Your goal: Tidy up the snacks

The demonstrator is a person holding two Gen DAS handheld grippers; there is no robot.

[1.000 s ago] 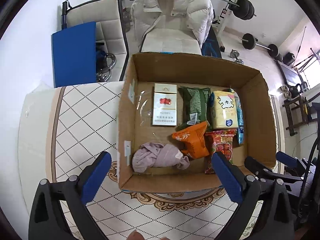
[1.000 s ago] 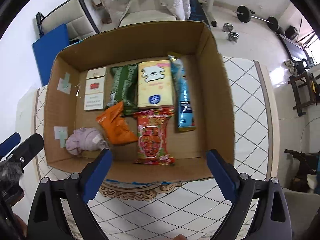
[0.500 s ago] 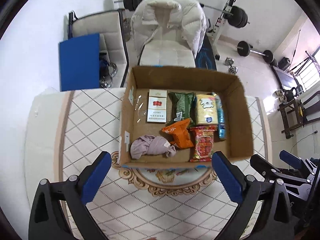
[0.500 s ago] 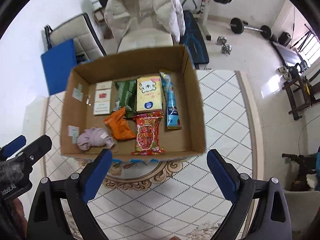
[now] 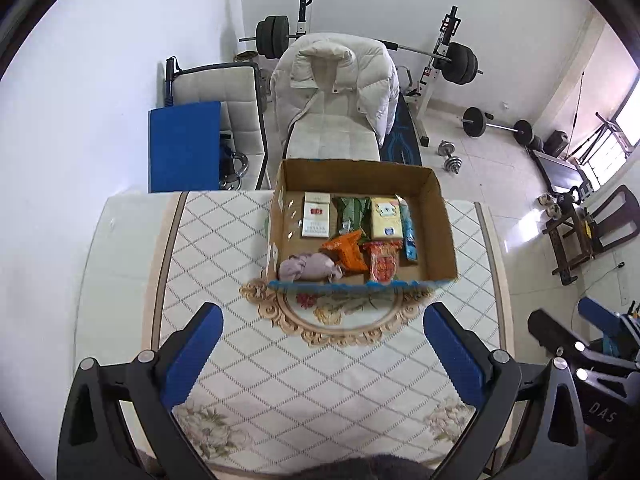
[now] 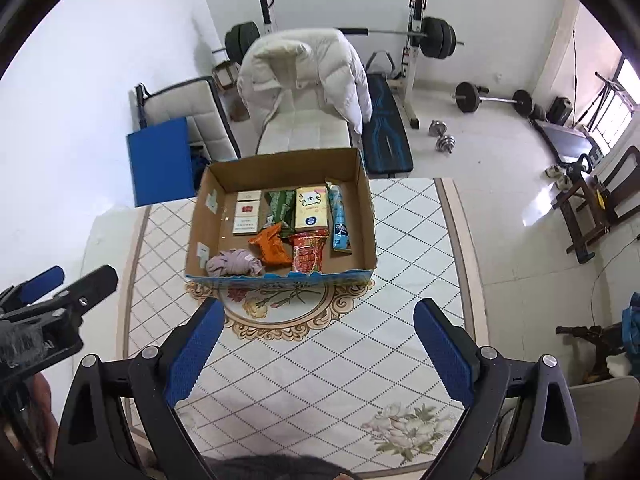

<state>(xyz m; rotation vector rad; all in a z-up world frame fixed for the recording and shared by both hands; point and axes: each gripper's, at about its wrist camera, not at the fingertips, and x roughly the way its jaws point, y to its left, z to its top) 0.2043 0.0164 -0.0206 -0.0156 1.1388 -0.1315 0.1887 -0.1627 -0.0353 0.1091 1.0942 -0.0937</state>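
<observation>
Nearest, the left gripper (image 5: pixel 322 344) and the right gripper (image 6: pixel 316 340) both hang above the table (image 5: pixel 132 280) with their blue pads spread wide and nothing between them. Over the last second both have drawn back and risen: the box (image 6: pixel 370 240), which filled each view a moment ago, now sits small beyond the fingertips, with patterned tabletop bare between it and the pads. Nothing inside the box has shifted in that time. That retreat with empty claws suggests the sorting is finished or close to it, as no snack lies loose on the table in either view.

The box stands on the far half of the table, its near edge over the floral medallion. In the near row lie a crumpled mauve cloth (image 6: pixel 234 263) at left, an orange packet (image 6: pixel 272 249) and a red packet (image 6: pixel 307 254) side by side. Behind them, left to right, are a white and red carton (image 6: pixel 246 219), a green packet (image 6: pixel 282 210), a yellow pack (image 6: pixel 312 209) and a slim blue pack (image 6: pixel 339 220) lying lengthwise. The right part of the box floor is bare. The orange packet tilts over the green one's end; the rest lie flat.

Beyond the table stand a chair with a white jacket (image 5: pixel 332 88) and a weight rack.
</observation>
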